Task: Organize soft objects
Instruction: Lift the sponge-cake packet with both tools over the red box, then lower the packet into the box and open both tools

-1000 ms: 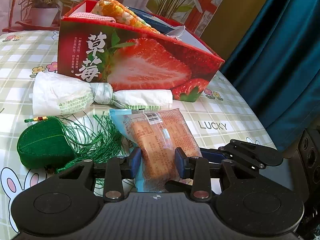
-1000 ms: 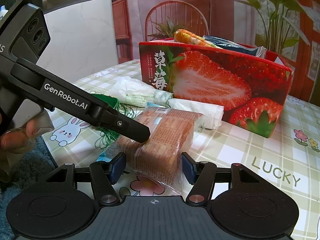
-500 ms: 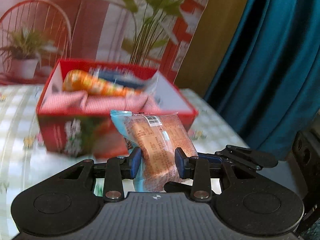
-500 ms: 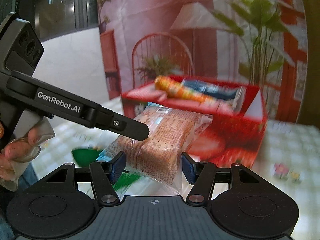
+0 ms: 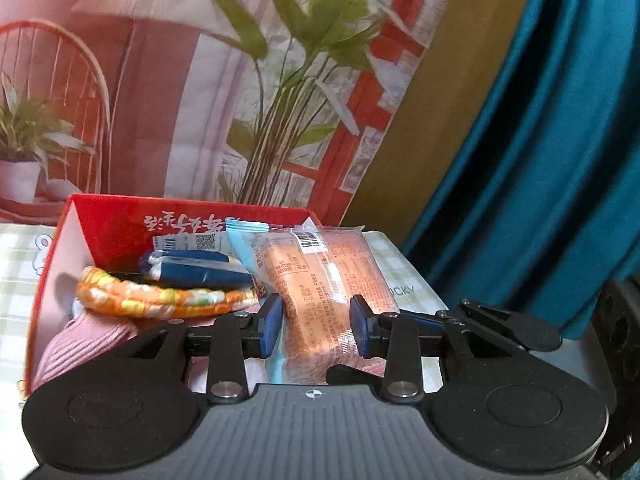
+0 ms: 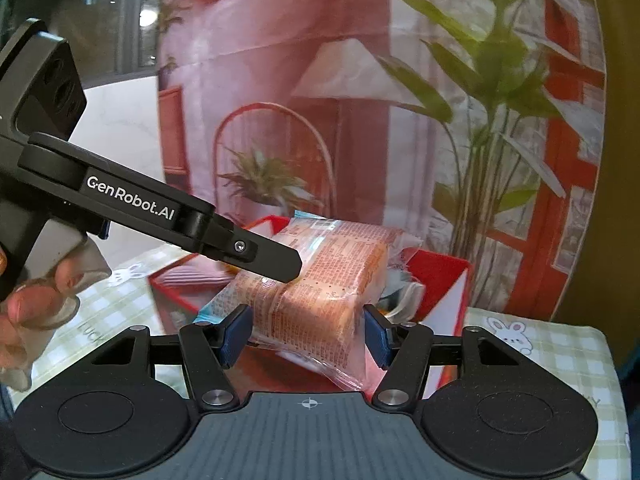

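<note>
A clear packet of orange-brown bread (image 5: 320,280) hangs in the air over the near right part of the open red strawberry box (image 5: 180,216). My left gripper (image 5: 316,330) is shut on the packet's narrow side, blue pads pressing it. My right gripper (image 6: 306,338) is shut on the same bread packet (image 6: 320,292) across its wider side. In the right wrist view my left gripper's upper finger (image 6: 256,250) lies across the packet's top. In the left wrist view the right gripper's finger (image 5: 500,322) reaches in from the right. The red box (image 6: 440,276) sits behind and below the packet.
Inside the box lie an orange patterned roll (image 5: 160,298), blue packets (image 5: 192,270) and a pink ribbed cloth (image 5: 80,344). The checked tablecloth (image 5: 400,276) ends near a teal curtain (image 5: 540,160). A person's hand (image 6: 36,304) holds the left gripper's handle.
Both grippers have lifted the bread packet off the table and carried it up and toward the red box. The box's inside is now seen from above; the green pouch and white bag have left view.
</note>
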